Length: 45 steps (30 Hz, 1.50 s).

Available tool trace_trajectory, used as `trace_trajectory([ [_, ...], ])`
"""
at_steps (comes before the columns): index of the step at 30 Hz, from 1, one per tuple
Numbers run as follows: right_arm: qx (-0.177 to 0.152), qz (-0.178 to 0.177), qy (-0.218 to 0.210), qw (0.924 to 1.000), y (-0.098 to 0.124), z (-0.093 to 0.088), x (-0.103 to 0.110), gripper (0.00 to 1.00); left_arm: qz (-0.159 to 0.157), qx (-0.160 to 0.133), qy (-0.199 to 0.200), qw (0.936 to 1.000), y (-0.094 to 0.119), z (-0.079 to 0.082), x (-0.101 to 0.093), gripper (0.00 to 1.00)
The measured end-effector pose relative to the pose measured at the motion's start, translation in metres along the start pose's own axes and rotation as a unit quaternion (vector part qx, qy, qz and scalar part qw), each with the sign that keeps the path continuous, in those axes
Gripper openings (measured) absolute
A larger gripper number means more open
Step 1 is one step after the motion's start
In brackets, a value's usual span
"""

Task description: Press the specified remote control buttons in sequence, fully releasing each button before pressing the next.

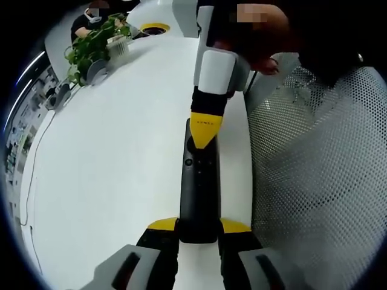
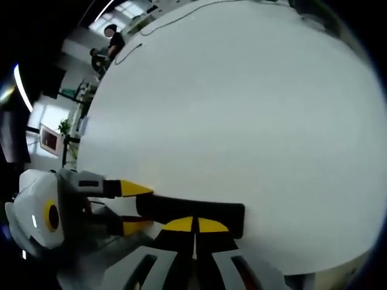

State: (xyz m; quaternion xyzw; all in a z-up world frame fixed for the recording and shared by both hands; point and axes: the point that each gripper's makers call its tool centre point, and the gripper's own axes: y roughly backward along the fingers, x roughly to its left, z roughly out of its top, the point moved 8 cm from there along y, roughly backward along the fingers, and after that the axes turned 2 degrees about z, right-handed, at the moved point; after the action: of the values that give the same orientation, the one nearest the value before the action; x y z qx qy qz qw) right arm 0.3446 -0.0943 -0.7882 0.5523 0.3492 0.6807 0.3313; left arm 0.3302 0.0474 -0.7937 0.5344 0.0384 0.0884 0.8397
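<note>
Remote steadied at one end, pressing tool on its upper buttons.

The black remote control (image 1: 198, 181) lies flat near the white bench (image 1: 109, 169) edge, its near end pinched by the left tool (image 1: 199, 226). The right tool (image 1: 204, 140), tips pressed together, bears on the button cluster. Advice: press straight down, then lift fully clear before the next button. A potted plant (image 1: 97, 42) stands well apart.

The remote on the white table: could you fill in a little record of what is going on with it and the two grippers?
object: black remote control, lying flat
surface: white table
left gripper: jaws on either side of the remote's near end, holding it
right gripper: jaws shut, yellow tip down on the remote's upper buttons
contact: tip looks to touch the remote; press depth cannot be judged
nearby: mesh chair, potted plant
</note>
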Motion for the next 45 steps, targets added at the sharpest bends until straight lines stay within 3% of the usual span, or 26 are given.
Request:
trace_trajectory([
  [8, -0.003, 0.007, -0.014, 0.9999, 0.001, -0.001, -0.001, 0.00, 0.000, 0.001, -0.001, 1.0000, 0.000, 0.000, 0.000, 0.24],
  [17, 0.002, -0.001, 0.000, 1.0000, 0.001, 0.000, 0.001, 0.00, 0.000, 0.000, -0.005, 1.0000, 0.000, 0.001, -0.001, 0.24],
  [31, -0.021, 0.017, 0.001, 0.9996, -0.001, 0.004, 0.007, 0.00, -0.003, -0.003, -0.011, 0.9999, -0.001, 0.004, -0.004, 0.24],
  [34, -0.016, 0.034, -0.005, 0.9993, -0.003, 0.003, 0.009, 0.00, -0.005, -0.003, -0.011, 0.9999, -0.001, 0.005, -0.005, 0.24],
  [45, -0.016, 0.037, 0.006, 0.9992, -0.007, 0.003, 0.011, 0.00, -0.005, -0.005, -0.011, 0.9999, -0.001, 0.005, -0.006, 0.24],
])
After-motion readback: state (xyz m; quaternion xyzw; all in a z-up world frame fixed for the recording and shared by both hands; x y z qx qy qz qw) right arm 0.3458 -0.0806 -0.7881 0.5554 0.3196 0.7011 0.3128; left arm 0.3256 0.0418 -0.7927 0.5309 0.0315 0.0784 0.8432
